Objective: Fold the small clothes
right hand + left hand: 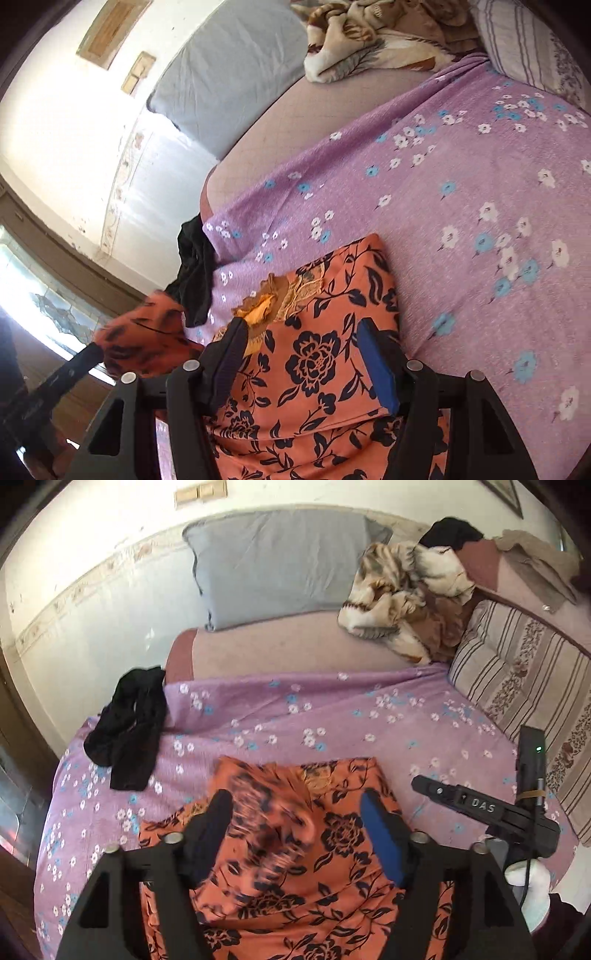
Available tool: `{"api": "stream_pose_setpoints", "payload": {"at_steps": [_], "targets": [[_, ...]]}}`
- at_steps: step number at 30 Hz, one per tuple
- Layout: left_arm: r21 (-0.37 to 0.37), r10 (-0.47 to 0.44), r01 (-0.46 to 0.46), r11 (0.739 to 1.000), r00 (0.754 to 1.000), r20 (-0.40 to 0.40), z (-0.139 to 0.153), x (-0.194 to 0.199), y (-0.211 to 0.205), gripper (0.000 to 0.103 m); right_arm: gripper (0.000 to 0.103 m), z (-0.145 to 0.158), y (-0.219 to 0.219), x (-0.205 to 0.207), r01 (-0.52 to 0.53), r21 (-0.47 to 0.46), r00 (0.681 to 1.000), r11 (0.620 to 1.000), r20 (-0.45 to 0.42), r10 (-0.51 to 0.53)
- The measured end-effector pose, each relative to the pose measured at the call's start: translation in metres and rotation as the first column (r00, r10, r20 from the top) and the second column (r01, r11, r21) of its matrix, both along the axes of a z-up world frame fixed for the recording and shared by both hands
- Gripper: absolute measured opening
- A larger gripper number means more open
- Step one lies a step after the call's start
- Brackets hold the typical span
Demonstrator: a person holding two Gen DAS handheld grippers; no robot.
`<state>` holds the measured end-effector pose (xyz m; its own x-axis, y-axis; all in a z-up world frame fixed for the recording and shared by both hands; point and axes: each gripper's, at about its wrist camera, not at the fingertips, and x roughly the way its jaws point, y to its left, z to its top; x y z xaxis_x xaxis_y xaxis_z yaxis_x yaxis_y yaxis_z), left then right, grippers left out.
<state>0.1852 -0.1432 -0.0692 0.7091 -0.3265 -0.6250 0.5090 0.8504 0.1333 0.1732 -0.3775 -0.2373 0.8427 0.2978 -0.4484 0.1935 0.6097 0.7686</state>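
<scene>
Lying spread on the bed's purple flowered cover (332,709) is the orange garment (295,886), a thin cloth printed with black roses, and it is right under both tools. Left gripper (297,812) hangs above it with its jaws released and wide apart; a blurred fold of the orange fabric sits between them, loose, no pad pressing on it. In the right wrist view that same loose flap shows bunched beside the left tool at the bed's edge. Right gripper (303,343) hovers over the garment's upper part, jaws apart as well, gripping nothing, with the orange lace trim (269,306) just beside its dark finger.

This looks a light, limp, rather slick cloth: it should drape and slide, hold no crease by itself, and bunch if dragged. Best hold, I would judge, is at a corner or along the hemmed edge, pinching a single layer, with the other tool on the matching corner so the fold travels flat. A black garment (125,727) waits near the bed's far left edge, well apart.
</scene>
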Motion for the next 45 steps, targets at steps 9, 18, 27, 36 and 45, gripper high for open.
{"api": "stream_pose_setpoints", "payload": {"at_steps": [9,18,27,36,45], "targets": [[0.019,0.327,-0.33,0.944,0.942,0.078,-0.025,0.041,0.102,0.09,0.066,-0.003,0.015,0.01,-0.062,0.011,0.998,0.998,-0.007,0.062],[0.064,0.655,-0.652,0.756,0.749,-0.101,-0.173,0.077,0.211,0.09,0.065,0.011,0.126,0.025,-0.288,-0.403,0.957,0.869,-0.077,0.281],[0.148,0.697,-0.683,0.716,0.687,-0.205,-0.2,0.112,0.224,0.09,0.082,0.028,0.214,0.066,-0.324,-0.706,0.936,0.63,-0.143,0.321],[0.123,0.669,-0.666,0.735,0.685,-0.288,-0.206,0.116,0.232,0.09,0.041,-0.028,0.212,0.141,-0.371,-0.637,0.918,0.676,-0.359,0.166],[0.137,0.674,-0.663,0.736,0.698,-0.243,-0.201,0.108,0.224,0.09,0.018,0.001,0.085,0.039,-0.157,-0.486,0.969,0.86,-0.243,0.039]]}}
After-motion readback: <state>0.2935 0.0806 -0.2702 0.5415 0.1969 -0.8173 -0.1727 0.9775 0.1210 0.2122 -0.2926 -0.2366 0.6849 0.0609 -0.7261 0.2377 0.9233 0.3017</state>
